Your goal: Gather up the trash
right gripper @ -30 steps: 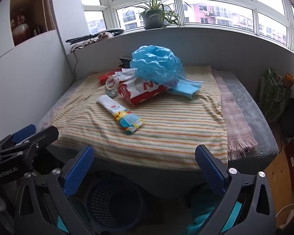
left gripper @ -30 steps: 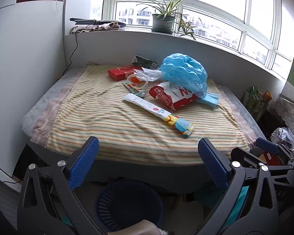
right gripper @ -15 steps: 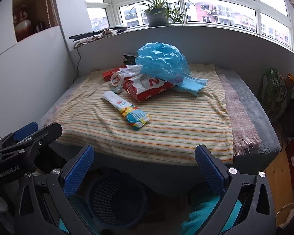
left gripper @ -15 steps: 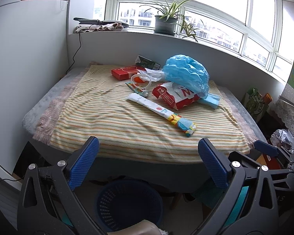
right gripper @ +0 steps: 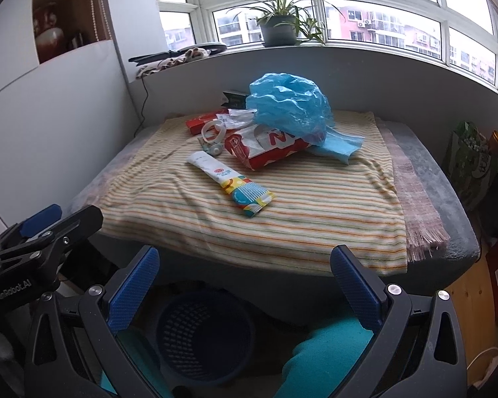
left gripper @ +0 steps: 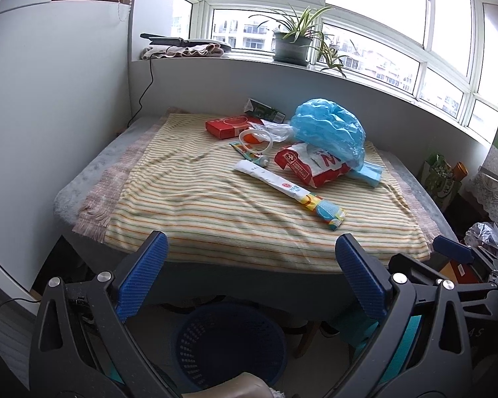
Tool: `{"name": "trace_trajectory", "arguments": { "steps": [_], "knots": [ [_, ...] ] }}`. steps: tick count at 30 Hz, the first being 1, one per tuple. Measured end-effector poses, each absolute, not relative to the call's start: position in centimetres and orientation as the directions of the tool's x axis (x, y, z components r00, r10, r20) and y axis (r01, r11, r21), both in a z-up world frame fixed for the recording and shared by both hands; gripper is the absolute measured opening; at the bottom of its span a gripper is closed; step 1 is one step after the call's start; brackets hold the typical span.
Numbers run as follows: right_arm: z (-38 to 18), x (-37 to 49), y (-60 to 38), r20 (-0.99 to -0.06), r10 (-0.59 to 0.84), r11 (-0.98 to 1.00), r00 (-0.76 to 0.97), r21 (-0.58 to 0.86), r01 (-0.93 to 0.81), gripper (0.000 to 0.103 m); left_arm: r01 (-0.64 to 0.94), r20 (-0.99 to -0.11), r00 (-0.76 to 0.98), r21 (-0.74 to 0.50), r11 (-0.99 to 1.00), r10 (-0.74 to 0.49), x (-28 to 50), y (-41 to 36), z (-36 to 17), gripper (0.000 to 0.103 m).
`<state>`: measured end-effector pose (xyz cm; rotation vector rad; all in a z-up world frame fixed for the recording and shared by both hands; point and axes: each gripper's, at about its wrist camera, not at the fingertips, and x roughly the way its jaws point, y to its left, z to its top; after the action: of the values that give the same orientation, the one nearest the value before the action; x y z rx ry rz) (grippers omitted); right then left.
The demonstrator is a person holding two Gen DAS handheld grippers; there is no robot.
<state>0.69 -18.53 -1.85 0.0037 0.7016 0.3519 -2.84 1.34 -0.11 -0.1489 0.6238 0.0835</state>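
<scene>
A: Trash lies clustered on the far half of the striped cloth [left gripper: 215, 199], toward the window wall. We log a blue plastic bag [left gripper: 328, 129] on top of a red-and-white packet [left gripper: 312, 165], a long white wrapper [left gripper: 289, 189] lying diagonally in front of them, a red box [left gripper: 229, 126] behind, and a white ring [left gripper: 255, 139] beside the box.

B: We also see a flat blue pouch [right gripper: 342, 144] poking out from under the bag on the right. The wrapper's coloured end [right gripper: 249, 197] is the piece nearest us.

A: Edges: the near half of the cloth is bare up to its front hem, which hangs over the bed [right gripper: 448, 199] edge. Grey mattress shows along the left and right sides.

B: A dark blue basket [right gripper: 202, 335] stands on the floor below the front edge, between us and the bed.

A: Left gripper [left gripper: 252, 278]: we read the jaws as spread wide, nothing between them, short of the bed's front edge and above the basket.

B: Right gripper [right gripper: 245, 285]: same, jaws wide and empty. The two grippers sit side by side, apart, each showing at the edge of the other's view.

A: Open room ahead: bare cloth between the jaws and the wrapper.
</scene>
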Motion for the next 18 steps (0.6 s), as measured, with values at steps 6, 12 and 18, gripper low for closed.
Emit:
{"name": "trace_trajectory", "arguments": {
  "steps": [6, 12, 18],
  "knots": [
    [-1.8, 1.0, -18.5, -0.628, 0.321, 0.941, 0.709, 0.130, -0.311, 0.102, -0.124, -0.589, 0.807, -0.106, 0.987, 0.038, -2.5, 1.4, -0.3, 0.102],
    [-1.9, 1.1, -19.2, -0.629, 0.311, 0.946, 0.713, 0.131, -0.297, 0.102, -0.121, -0.596, 0.802, -0.095, 0.988, 0.041, -1.9, 1.1, -0.6, 0.102],
    [-2.1, 1.8, -20.1, -0.634, 0.295, 0.952, 0.715, 0.134, -0.274, 0.102, -0.119, -0.602, 0.798, -0.085, 0.989, 0.044, -1.4, 0.7, -0.9, 0.102]
  ]
}}
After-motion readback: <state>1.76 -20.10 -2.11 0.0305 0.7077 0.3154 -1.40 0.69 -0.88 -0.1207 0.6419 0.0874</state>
